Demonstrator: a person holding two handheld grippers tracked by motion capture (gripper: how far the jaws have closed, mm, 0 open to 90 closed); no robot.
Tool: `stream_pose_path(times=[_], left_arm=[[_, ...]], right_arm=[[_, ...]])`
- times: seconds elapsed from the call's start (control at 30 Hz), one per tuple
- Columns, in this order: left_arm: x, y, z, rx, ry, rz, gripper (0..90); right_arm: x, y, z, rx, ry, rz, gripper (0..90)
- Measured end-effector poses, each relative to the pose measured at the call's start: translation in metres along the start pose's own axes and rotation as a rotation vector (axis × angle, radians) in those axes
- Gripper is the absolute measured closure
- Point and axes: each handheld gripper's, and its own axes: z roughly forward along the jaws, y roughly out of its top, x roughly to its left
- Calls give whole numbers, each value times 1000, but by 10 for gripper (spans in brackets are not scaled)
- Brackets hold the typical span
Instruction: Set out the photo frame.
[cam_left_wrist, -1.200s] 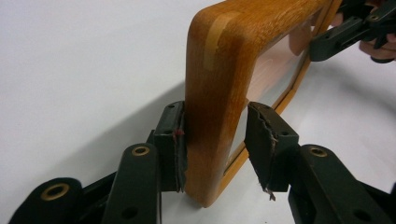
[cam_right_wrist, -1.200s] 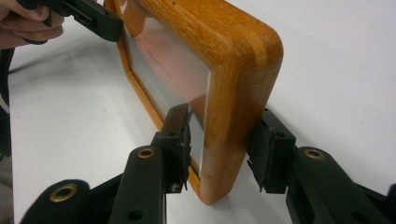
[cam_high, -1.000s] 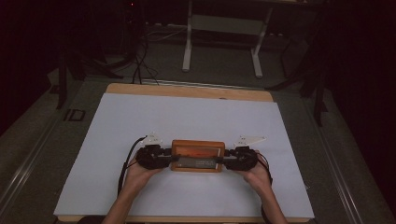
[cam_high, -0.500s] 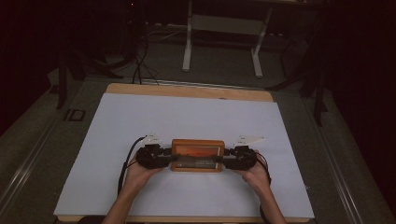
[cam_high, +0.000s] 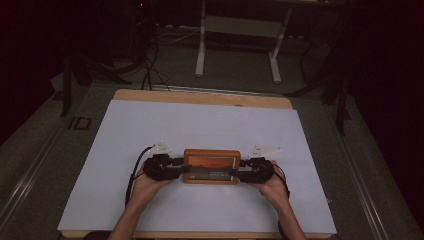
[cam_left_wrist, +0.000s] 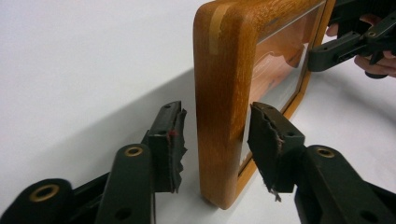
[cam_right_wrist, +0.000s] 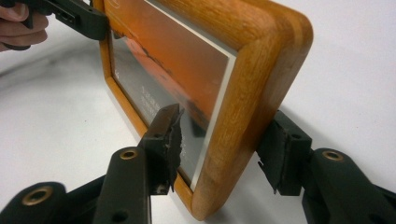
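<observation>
A wooden picture frame (cam_high: 211, 165) with an orange picture stands on its long edge on the white table cover (cam_high: 200, 125), near the front. My left gripper (cam_high: 177, 169) straddles its left end and my right gripper (cam_high: 243, 172) its right end. In the left gripper view the frame's edge (cam_left_wrist: 219, 70) stands between the pads (cam_left_wrist: 170, 140) with a gap on each side. In the right gripper view the frame corner (cam_right_wrist: 261, 70) sits between the pads (cam_right_wrist: 168, 140), which stand clear of it. Both grippers' jaws have just been opening, with the frame still between them.
The wooden table edge (cam_high: 200, 97) shows beyond the white cover. On the dark floor behind stand a white stand (cam_high: 237, 30) and cables (cam_high: 150, 65). The person's forearms come in from the bottom edge.
</observation>
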Motion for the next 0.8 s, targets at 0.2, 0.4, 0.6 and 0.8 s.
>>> stream_pose_path(times=[0.2,0.4,0.6,0.8], left_arm=[[-2,1,-3,-24,12,18,525],[-4,1,-11,-80,48,51,515],[-3,2,-17,-114,57,62,506],[-2,1,-23,-131,63,69,506]], right_arm=[[1,3,-6,-14,-12,-7,468],[1,5,-13,-40,-20,-2,436],[0,7,-19,-57,-20,2,433],[-2,8,-29,-76,-26,0,432]])
